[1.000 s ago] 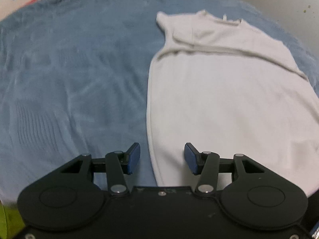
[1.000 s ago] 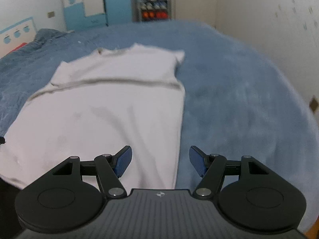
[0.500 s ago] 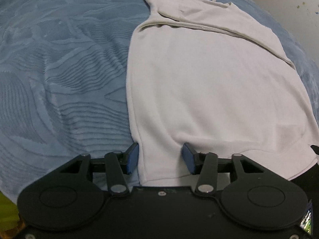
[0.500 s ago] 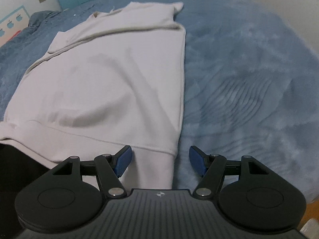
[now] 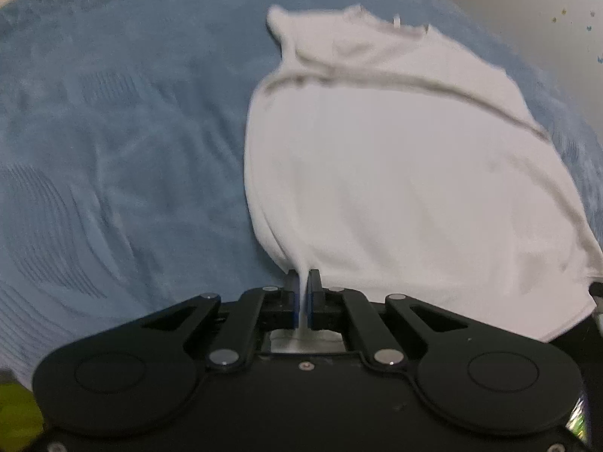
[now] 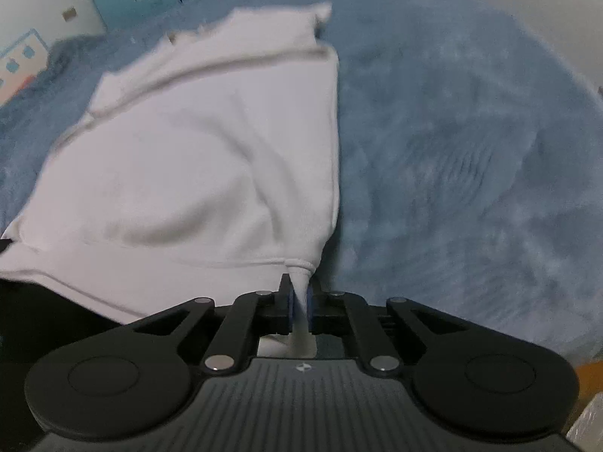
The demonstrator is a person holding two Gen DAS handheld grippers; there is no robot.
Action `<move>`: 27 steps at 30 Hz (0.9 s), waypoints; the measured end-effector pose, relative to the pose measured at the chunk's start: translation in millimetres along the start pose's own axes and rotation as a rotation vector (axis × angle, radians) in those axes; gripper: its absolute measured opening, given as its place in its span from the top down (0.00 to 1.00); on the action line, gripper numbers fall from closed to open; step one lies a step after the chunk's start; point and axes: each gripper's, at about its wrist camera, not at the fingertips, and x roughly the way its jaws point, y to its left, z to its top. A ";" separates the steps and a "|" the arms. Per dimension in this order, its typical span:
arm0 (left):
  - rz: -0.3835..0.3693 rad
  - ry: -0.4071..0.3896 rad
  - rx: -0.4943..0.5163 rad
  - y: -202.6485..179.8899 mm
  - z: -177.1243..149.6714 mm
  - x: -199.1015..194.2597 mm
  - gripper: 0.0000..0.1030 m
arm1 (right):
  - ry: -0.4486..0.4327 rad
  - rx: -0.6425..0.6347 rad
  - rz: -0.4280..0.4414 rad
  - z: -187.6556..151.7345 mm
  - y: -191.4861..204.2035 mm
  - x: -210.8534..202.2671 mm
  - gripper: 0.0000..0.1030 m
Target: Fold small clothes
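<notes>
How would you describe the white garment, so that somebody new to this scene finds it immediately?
A blue blanket covers the bed. The white garment lies spread on it, its near hem corners pinched by the left gripper and right gripper. It is the only pale cloth there.

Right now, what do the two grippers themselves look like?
Both are matte black. The left gripper and right gripper each have two linkage arms with silver pivot screws, round side housings and blue finger pads. The right's body is ribbed with a small white mark. No cables or sleeves visible.
</notes>
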 end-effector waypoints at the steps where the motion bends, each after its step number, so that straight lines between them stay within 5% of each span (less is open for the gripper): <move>1: -0.003 -0.027 -0.002 0.8 6.4 -5.1 0.98 | -0.027 -0.016 -0.005 3.8 4.1 -6.7 0.94; 8: -0.009 -0.210 0.064 -7.1 61.5 -34.2 0.98 | -0.211 -0.029 0.027 46.8 17.9 -37.9 0.94; 12: 0.005 -0.244 0.043 -0.7 87.9 -19.7 0.98 | -0.258 -0.016 0.031 73.5 21.6 -27.5 0.94; 21: 0.062 -0.077 0.014 18.8 68.4 71.5 0.92 | -0.104 0.013 -0.005 59.4 11.0 40.9 0.92; 22: 0.068 -0.071 0.020 20.4 65.1 73.6 0.86 | -0.089 0.027 -0.011 58.2 10.9 41.3 0.86; 24: 0.075 -0.078 0.029 20.9 62.8 67.3 0.82 | -0.077 0.042 -0.032 57.9 10.8 35.6 0.58; 25: 0.069 -0.076 0.021 21.9 62.5 60.7 0.70 | -0.091 0.029 -0.034 57.1 12.0 29.1 0.56; 27: 0.044 -0.077 0.017 24.7 61.5 49.6 0.65 | -0.114 -0.024 -0.037 55.0 16.7 16.2 0.44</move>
